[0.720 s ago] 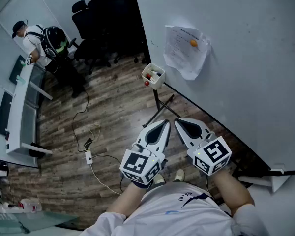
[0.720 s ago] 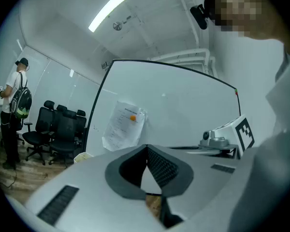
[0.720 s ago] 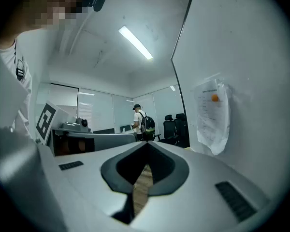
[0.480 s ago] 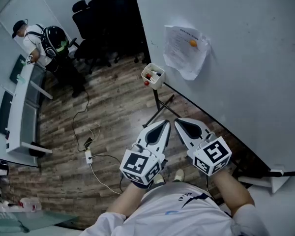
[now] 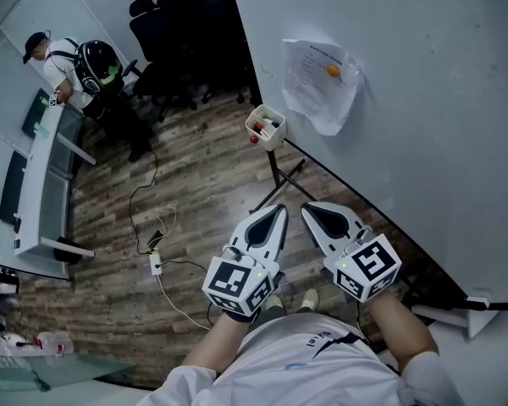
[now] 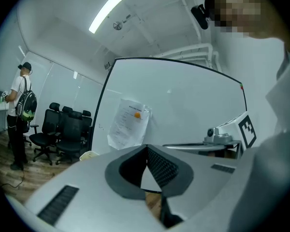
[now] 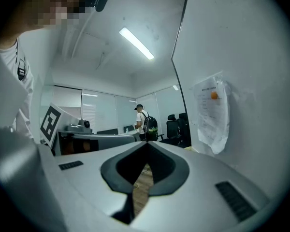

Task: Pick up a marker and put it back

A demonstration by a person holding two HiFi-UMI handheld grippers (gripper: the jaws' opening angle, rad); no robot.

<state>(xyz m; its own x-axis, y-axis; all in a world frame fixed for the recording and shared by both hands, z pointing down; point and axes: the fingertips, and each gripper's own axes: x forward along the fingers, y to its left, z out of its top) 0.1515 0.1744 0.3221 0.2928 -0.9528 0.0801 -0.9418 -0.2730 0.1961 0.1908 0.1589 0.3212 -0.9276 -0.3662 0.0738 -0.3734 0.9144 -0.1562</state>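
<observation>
A small white holder [image 5: 265,127] with several markers hangs at the lower left corner of the whiteboard [image 5: 423,100]; a red marker cap [image 5: 254,139] shows at its side. Both grippers are held side by side in front of the person's body, well short of the holder, pointing toward it. The left gripper [image 5: 282,211] is shut with nothing in it. Beside it the right gripper [image 5: 305,209] is shut and empty too. In the left gripper view the jaws [image 6: 146,148] meet and the holder [image 6: 89,154] sits far off at the left. The right gripper [image 7: 146,144] view shows its tips touching.
A paper sheet [image 5: 320,85] is pinned to the whiteboard by an orange magnet [image 5: 333,72]. The board's stand leg [image 5: 275,184] crosses the wooden floor. Cables and a power strip [image 5: 155,265] lie at the left. A person with a backpack [image 5: 85,70] stands by a desk, near black chairs [image 5: 182,32].
The head view has shifted slightly. Both grippers keep the same shut pose side by side.
</observation>
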